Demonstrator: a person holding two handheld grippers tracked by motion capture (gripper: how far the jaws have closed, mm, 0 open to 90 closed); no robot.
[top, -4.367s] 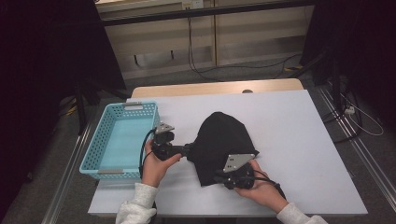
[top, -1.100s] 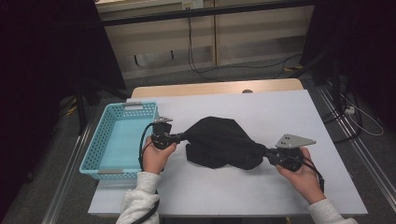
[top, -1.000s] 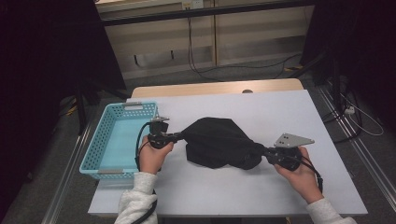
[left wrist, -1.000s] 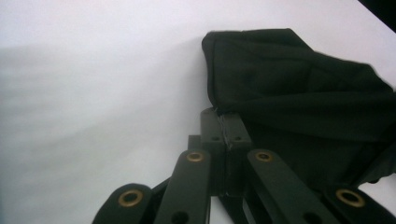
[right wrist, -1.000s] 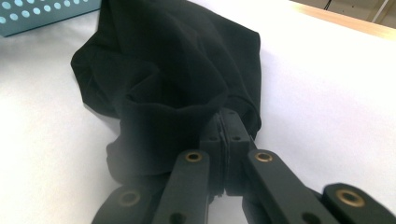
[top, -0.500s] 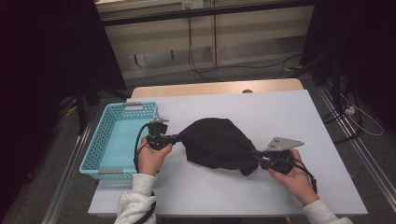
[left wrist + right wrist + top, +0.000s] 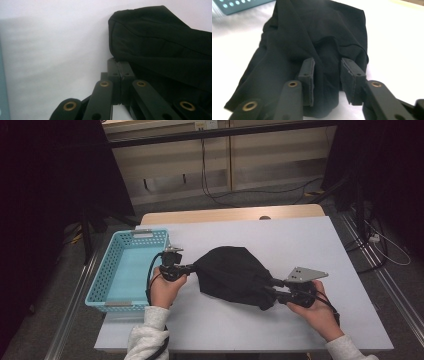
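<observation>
**Black cloth pinned at one end, loose at the other**

Right now the black garment point(image 7: 235, 276) is lying bunched on the white table point(image 7: 300, 240), its long axis running from the left gripper point(image 7: 189, 268) down toward the right gripper point(image 7: 272, 287), with the blue basket point(image 7: 102, 282) sitting just beside the left hand.

In the left gripper view the jaws are pressing flat together at the cloth's edge point(image 7: 150, 45), so that corner looks pinched, though how much fabric is caught is hard to tell. In the right gripper view the jaws are standing apart, straddling a fold of the cloth point(image 7: 312, 32) without clamping it.

Both tongs are touching the garment at opposite ends. Judging from this, the coming move is depending on the right side: it is needing to close on that fold before any lifting or folding toward the basket can go cleanly.
</observation>
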